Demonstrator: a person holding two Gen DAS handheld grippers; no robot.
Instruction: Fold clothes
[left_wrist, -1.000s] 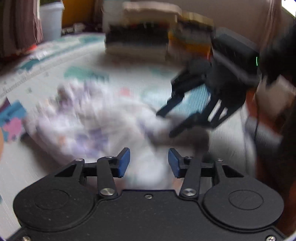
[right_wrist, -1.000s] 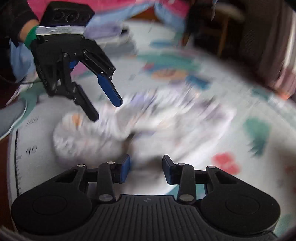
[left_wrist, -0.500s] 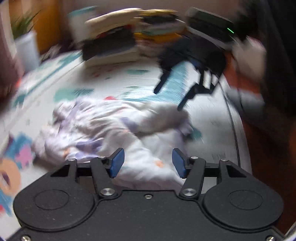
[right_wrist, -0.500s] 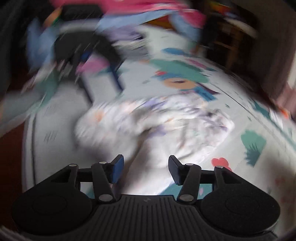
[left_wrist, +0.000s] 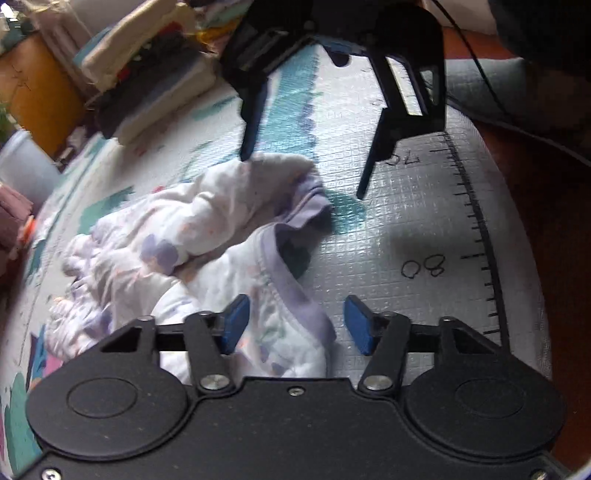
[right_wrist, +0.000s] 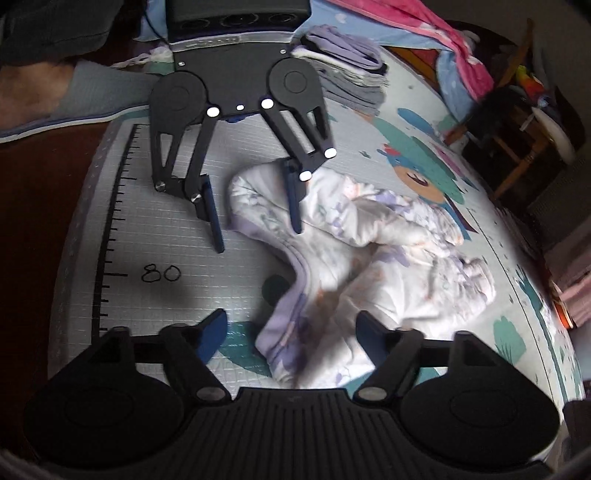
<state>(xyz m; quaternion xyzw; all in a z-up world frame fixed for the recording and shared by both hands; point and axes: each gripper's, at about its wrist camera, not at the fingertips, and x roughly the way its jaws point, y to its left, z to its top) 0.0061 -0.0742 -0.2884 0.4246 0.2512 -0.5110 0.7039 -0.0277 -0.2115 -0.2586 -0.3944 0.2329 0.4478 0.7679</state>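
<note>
The left gripper (left_wrist: 293, 325) has its blue pads (left_wrist: 233, 324) spread wide with nothing pinched; the lilac-trimmed hem of the crumpled white garment (left_wrist: 207, 236) lies in the gap toward the left pad, bare mat under the right one. Seen from the right wrist view, the same left gripper (right_wrist: 258, 232) sits at centre-left of the frame, one finger tip on the bare mat (right_wrist: 166, 229), the other over the garment's rounded upper edge. The right gripper (right_wrist: 290, 330) is likewise spread wide and holds nothing, its gap straddling the garment (right_wrist: 369, 258) at the lilac border; in the left wrist view the right gripper (left_wrist: 303, 177) hangs at upper centre, one tip at the cloth's far edge, the other over bare mat. The garment lies bunched in mid-frame, trailing toward the lower left of the left view. Open mat runs along its right side out to the printed ruler edge (left_wrist: 476, 229) marked 80, beyond which the reddish floor (left_wrist: 546, 221) begins. Stacks of folded clothes (left_wrist: 147, 74) sit at upper left, and another folded pile (right_wrist: 351, 74) at upper centre of the right view
</note>
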